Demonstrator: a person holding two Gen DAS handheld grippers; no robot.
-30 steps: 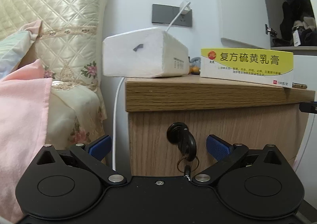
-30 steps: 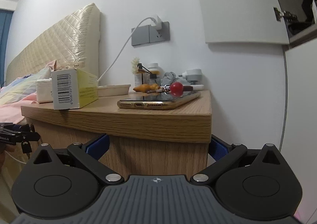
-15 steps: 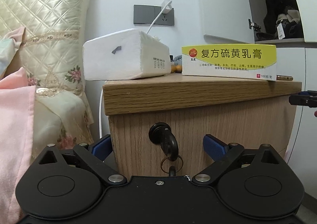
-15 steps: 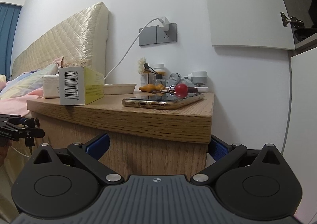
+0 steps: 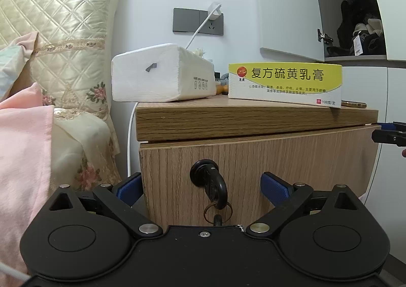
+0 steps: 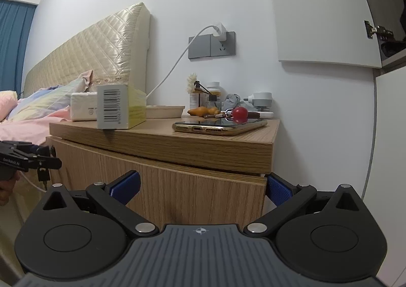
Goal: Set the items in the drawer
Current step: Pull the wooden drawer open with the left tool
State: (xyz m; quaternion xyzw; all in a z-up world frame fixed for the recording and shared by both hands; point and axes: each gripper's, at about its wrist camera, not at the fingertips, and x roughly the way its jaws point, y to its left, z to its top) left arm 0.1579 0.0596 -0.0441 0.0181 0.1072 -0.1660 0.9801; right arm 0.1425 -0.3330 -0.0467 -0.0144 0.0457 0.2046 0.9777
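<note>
Left wrist view has the left tool (image 5: 200,185) nearest, its blue fingers spread wide to either side of the black key (image 5: 214,190) that hangs in the lock of the drawer (image 5: 291,160) — neither finger touches it. That drawer front sits closed under the thick wooden top of the desk (image 5: 253,119). On the top, at the left, a white tissue pack (image 5: 162,74) rests near the front edge; to its right stands a yellow-and-white ointment box (image 5: 284,84), and past the box's right end a gold phone (image 5: 354,104) lies flat. Right wrist view shows the right tool (image 6: 201,186) likewise spread and empty, facing the drawer's right corner. Farther back on the desk sit a red ball (image 6: 239,113) on the phone, small bottles and a diffuser; behind them a charger (image 6: 219,31) is plugged into the grey wall socket.
</note>
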